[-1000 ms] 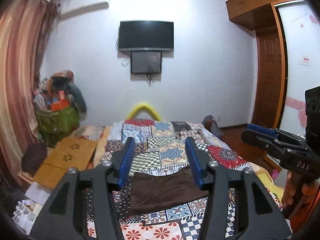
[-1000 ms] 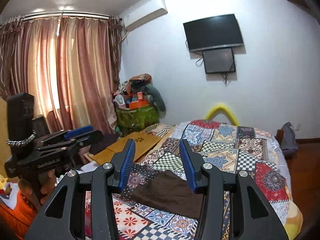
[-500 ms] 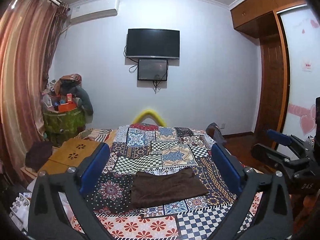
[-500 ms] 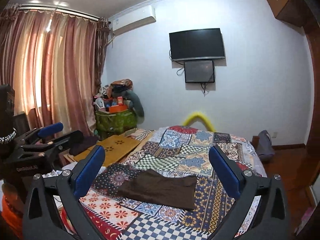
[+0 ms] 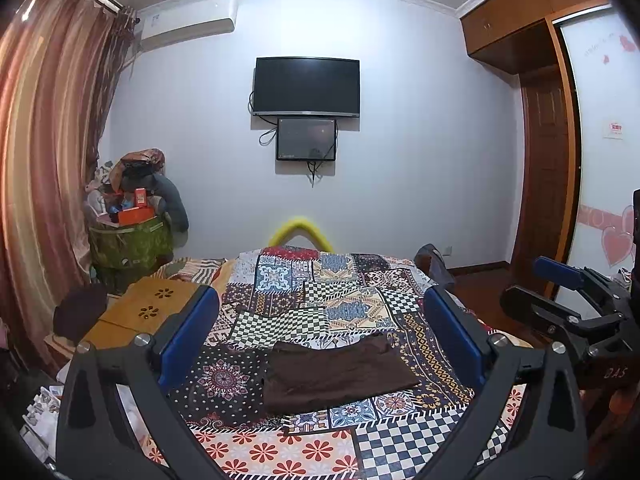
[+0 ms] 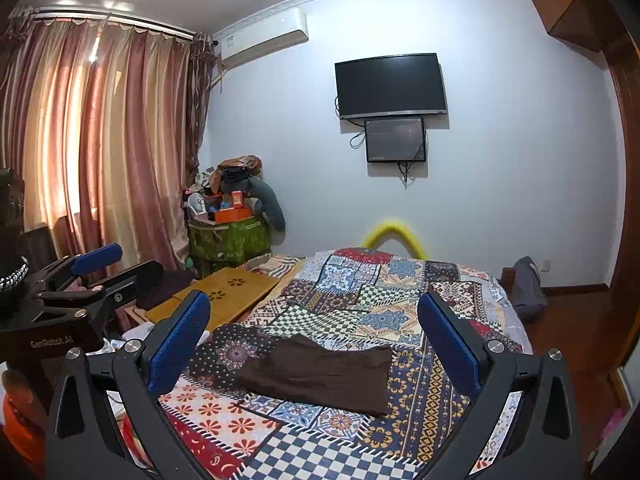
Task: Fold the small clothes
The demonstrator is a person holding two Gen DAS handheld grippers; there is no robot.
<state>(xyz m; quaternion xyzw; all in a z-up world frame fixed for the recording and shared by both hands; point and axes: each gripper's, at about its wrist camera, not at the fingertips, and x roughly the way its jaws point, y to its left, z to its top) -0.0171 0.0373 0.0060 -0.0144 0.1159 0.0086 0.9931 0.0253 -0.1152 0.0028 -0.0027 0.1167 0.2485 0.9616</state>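
A small dark brown garment lies flat in a rough rectangle on the patchwork bedspread; it also shows in the right wrist view. My left gripper is wide open and empty, held above the near end of the bed with the garment seen between its blue pads. My right gripper is wide open and empty too, framing the garment from the right. Each gripper shows at the edge of the other's view: the right gripper, the left gripper.
A low wooden folding table lies at the bed's left side. A green bin piled with things stands in the corner by the curtains. A dark bag sits on the floor to the right. A TV hangs on the far wall.
Both grippers opened from narrow to wide and drew back and up from the garment. The garment lies in the same spot on the bed.
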